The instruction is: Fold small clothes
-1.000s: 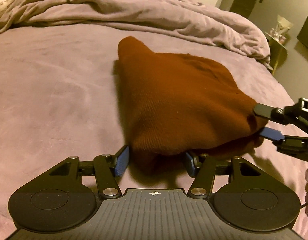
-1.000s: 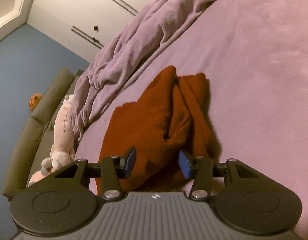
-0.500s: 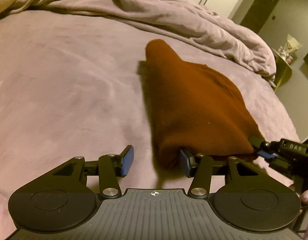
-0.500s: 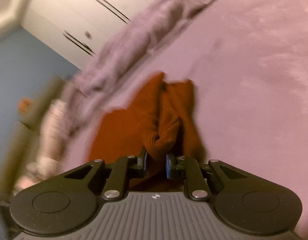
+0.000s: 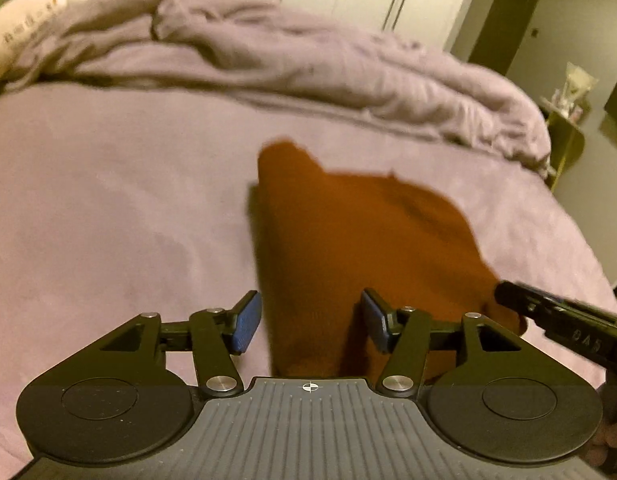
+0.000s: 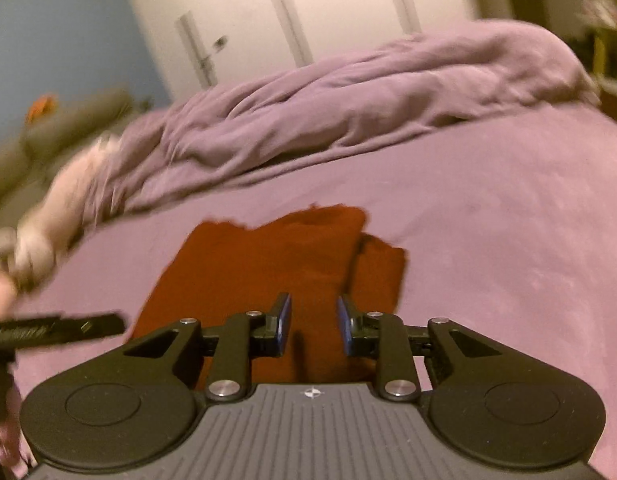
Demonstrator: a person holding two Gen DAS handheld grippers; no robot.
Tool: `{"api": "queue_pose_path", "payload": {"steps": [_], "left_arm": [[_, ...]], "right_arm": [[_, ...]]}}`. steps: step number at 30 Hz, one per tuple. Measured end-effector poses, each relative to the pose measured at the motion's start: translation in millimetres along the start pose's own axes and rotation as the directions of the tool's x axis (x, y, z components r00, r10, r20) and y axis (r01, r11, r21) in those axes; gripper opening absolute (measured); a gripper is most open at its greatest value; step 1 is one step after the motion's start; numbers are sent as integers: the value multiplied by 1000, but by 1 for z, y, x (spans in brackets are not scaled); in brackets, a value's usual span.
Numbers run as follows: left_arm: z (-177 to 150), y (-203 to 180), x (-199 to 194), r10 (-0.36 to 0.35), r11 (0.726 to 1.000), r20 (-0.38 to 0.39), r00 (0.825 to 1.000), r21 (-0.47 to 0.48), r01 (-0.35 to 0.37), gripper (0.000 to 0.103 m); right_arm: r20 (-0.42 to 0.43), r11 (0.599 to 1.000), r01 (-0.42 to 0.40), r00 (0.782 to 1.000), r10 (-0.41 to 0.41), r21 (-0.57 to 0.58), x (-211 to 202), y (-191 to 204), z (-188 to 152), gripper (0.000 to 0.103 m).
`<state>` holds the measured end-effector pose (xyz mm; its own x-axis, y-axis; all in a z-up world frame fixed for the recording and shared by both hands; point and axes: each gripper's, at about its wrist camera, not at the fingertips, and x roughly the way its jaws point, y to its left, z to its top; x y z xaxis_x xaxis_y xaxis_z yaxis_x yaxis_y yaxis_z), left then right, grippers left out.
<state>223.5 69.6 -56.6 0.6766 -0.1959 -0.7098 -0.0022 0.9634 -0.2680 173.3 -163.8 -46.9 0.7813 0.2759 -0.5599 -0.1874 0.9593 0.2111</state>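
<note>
A rust-brown knitted garment (image 5: pixel 360 240) lies folded on the purple bed sheet (image 5: pixel 108 208). My left gripper (image 5: pixel 310 322) is open, its blue pads either side of the garment's near left edge, gripping nothing. My right gripper (image 6: pixel 313 324) is partly open over the garment's near edge (image 6: pixel 276 264), with fabric between the pads but not pinched. The right gripper also shows in the left wrist view (image 5: pixel 556 316), at the garment's right corner. The left gripper shows in the right wrist view (image 6: pixel 56 330) at far left.
A crumpled purple duvet (image 5: pixel 308 64) lies along the far side of the bed. A stuffed toy (image 6: pixel 64 204) and grey pillows (image 6: pixel 48 128) lie at the left. White wardrobe doors (image 6: pixel 292 20) stand behind. A small side table (image 5: pixel 568 120) stands past the bed's right edge.
The right gripper closed on a bunch of the garment half a second ago, has now opened and let it go, and swung round. The garment lies flatter. The left gripper stayed open and pulled back.
</note>
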Motion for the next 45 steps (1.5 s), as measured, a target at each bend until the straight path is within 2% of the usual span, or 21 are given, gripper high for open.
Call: {"api": "queue_pose_path", "payload": {"steps": [3, 5, 6, 10, 13, 15, 18, 21, 23, 25, 26, 28, 31, 34, 36, 38, 41, 42, 45], "left_arm": [[-14, 2, 17, -40, 999, -88, 995, -1, 40, 63], [-25, 3, 26, -43, 999, -128, 991, 11, 44, 64], [-28, 3, 27, -44, 999, -131, 990, 16, 47, 64], [-22, 4, 13, -54, 999, -103, 993, -5, 54, 64], [-11, 4, -4, -56, 998, -41, 998, 0, 56, 63], [1, 5, -11, -40, 999, 4, 999, 14, 40, 64], [25, 8, -7, 15, 1000, 52, 999, -8, -15, 67], [51, 11, 9, 48, 994, 100, 994, -103, -38, 76], [67, 13, 25, 65, 980, 134, 989, -196, -38, 84], [79, 17, 48, 107, 961, 148, 983, -270, -64, 85], [82, 18, 59, 137, 949, 147, 980, -301, -88, 85], [83, 20, 84, 146, 941, 123, 982, -322, -100, 85], [72, 22, 113, 167, 943, 59, 984, -302, -142, 84], [63, 22, 126, 175, 941, 66, 982, -304, -147, 88], [61, 21, 131, 194, 944, 52, 980, -282, -172, 91], [63, 24, 123, 192, 940, 36, 981, -293, -173, 91], [61, 11, 90, 194, 974, 18, 981, -122, -190, 93], [55, 6, 73, 190, 979, 27, 981, -74, -187, 98], [19, -4, 27, 135, 991, -10, 991, -21, -135, 102]], "right_arm": [[-57, 990, 69, 995, -76, -127, 18, 9, -16, 23], [-58, 975, 128, 988, -141, -184, 23, 5, -28, 24], [-57, 978, 113, 991, -124, -174, 21, -1, -32, 24], [-86, 990, 78, 992, -88, -120, 13, -8, -24, 24], [-66, 994, 63, 995, -69, -92, 3, -6, -15, 24], [-41, 996, 54, 998, -58, -75, 0, -3, -8, 24], [-16, 991, 57, 998, -59, -122, 9, 10, 5, 24], [28, 985, 61, 998, -57, -164, 30, 24, 25, 24], [70, 987, 66, 996, -56, -144, 49, 30, 43, 24], [88, 991, 71, 994, -61, -117, 72, 31, 57, 27], [83, 992, 74, 994, -66, -106, 84, 30, 61, 30], [69, 993, 75, 995, -69, -95, 106, 26, 62, 39], [71, 976, 157, 986, -148, -149, 133, 19, 46, 45], [107, 976, 187, 979, -175, -109, 138, 7, 34, 48], [140, 975, 206, 971, -193, -87, 137, 3, 31, 57], [125, 972, 224, 969, -214, -74, 135, 2, 32, 61], [66, 966, 224, 974, -217, -126, 113, 8, 33, 75], [38, 963, 224, 975, -220, -149, 98, 10, 27, 77], [-53, 984, 136, 988, -143, -114, 46, 5, -2, 95]]}}
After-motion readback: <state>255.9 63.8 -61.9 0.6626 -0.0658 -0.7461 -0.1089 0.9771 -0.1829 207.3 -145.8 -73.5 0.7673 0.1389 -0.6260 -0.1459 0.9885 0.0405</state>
